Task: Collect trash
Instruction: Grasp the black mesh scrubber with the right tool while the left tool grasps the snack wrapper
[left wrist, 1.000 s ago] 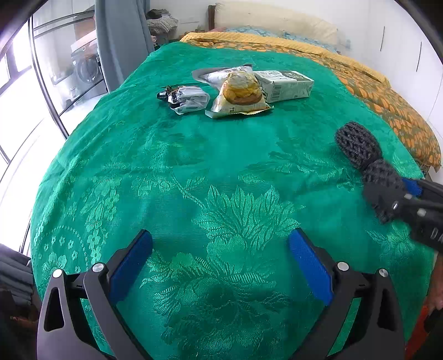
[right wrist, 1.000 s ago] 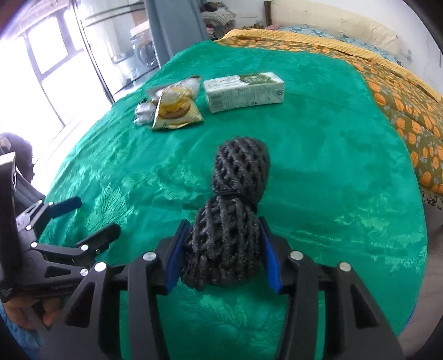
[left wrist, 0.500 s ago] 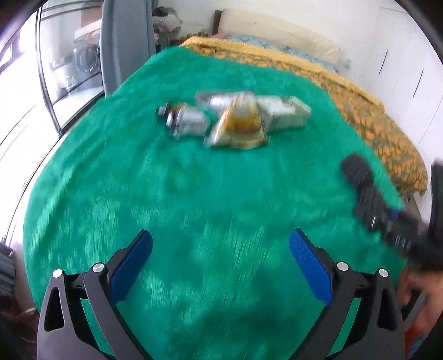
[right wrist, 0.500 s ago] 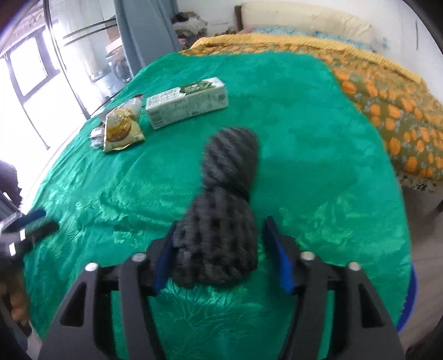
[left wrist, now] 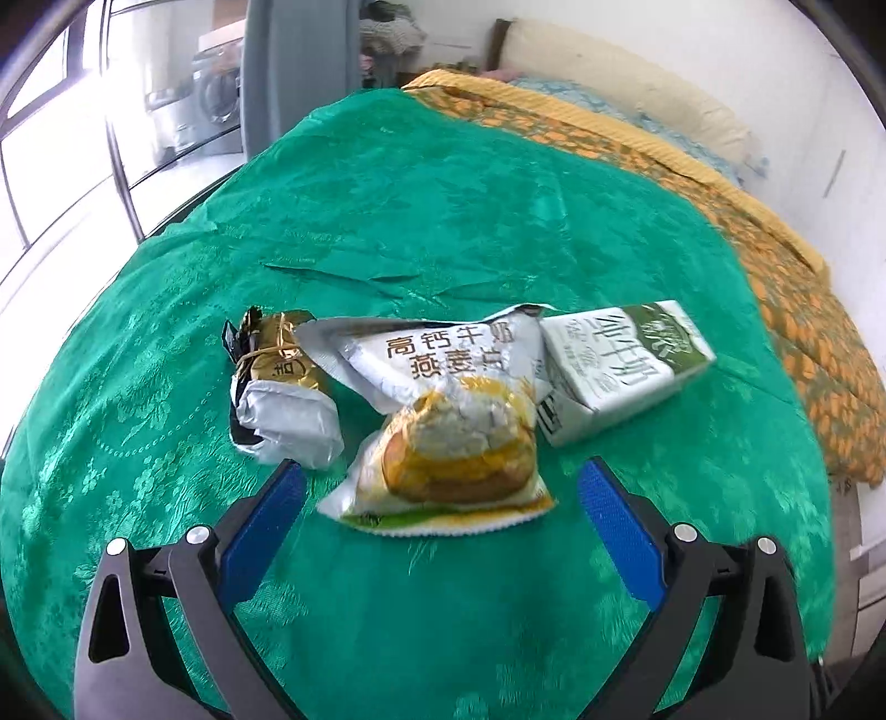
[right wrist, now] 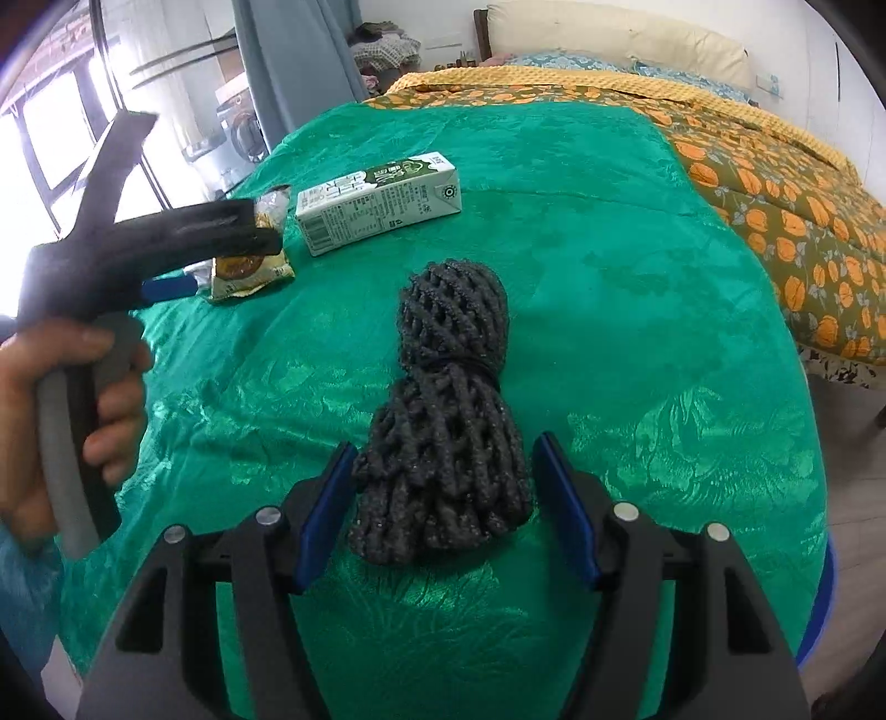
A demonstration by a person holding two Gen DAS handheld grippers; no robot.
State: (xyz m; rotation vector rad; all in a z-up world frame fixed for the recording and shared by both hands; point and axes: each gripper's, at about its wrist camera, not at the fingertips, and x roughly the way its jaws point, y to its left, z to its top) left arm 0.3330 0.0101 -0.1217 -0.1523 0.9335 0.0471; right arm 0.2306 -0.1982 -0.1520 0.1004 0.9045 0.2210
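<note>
In the left wrist view my left gripper [left wrist: 440, 493] is open, its blue pads either side of a yellow bread wrapper [left wrist: 454, 459] on the green bedspread [left wrist: 387, 221]. Behind it lie a silver oat bag [left wrist: 443, 354], a gold and white packet [left wrist: 279, 387] and a milk carton [left wrist: 620, 365]. In the right wrist view my right gripper [right wrist: 443, 493] is shut on a black foam net [right wrist: 448, 399], its pads pressing the net's near end. The left gripper [right wrist: 183, 238] shows there over the wrapper [right wrist: 249, 271], next to the carton [right wrist: 382, 202].
An orange flowered quilt [right wrist: 775, 183] and pillows [right wrist: 609, 33] cover the far right of the bed. A window, a grey curtain [left wrist: 299, 72] and a washing machine stand at the left. The bed's right edge drops to the floor [right wrist: 853, 498].
My left gripper has moved forward across the bed to the trash pile and now straddles the bread wrapper. My right gripper keeps hold of the foam net and has shifted slightly.
</note>
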